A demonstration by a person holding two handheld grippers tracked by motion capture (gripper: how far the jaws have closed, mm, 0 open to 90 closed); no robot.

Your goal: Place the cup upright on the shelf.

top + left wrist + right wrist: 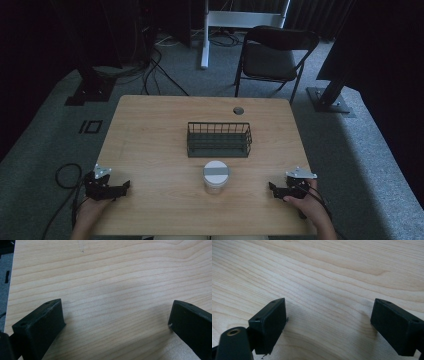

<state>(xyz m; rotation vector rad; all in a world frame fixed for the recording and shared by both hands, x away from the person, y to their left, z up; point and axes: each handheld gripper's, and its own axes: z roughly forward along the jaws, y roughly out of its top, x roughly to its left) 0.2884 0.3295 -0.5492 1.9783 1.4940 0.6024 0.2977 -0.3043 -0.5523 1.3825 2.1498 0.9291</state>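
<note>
Bench (pixel 150 145): light wood-grain top, rounded corners, round cable port (pixel 238 110) near far edge, right of centre. Dark wire basket (pixel 219 139) at mid-bench. White lidded jar (pixel 216 176) upright just in front of basket, apart from it. Left gripper (pixel 120 188) rests near front-left corner, right gripper (pixel 275 189) near front-right corner. Grey carpet floor (pixel 45 145) beneath bench.

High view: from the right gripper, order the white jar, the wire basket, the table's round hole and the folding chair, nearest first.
From the right gripper:
1. Jar, to its left, near the table's front.
2. Basket, behind the jar, mid-table.
3. Hole, near the far edge.
4. Chair, on the floor beyond the table.
</note>
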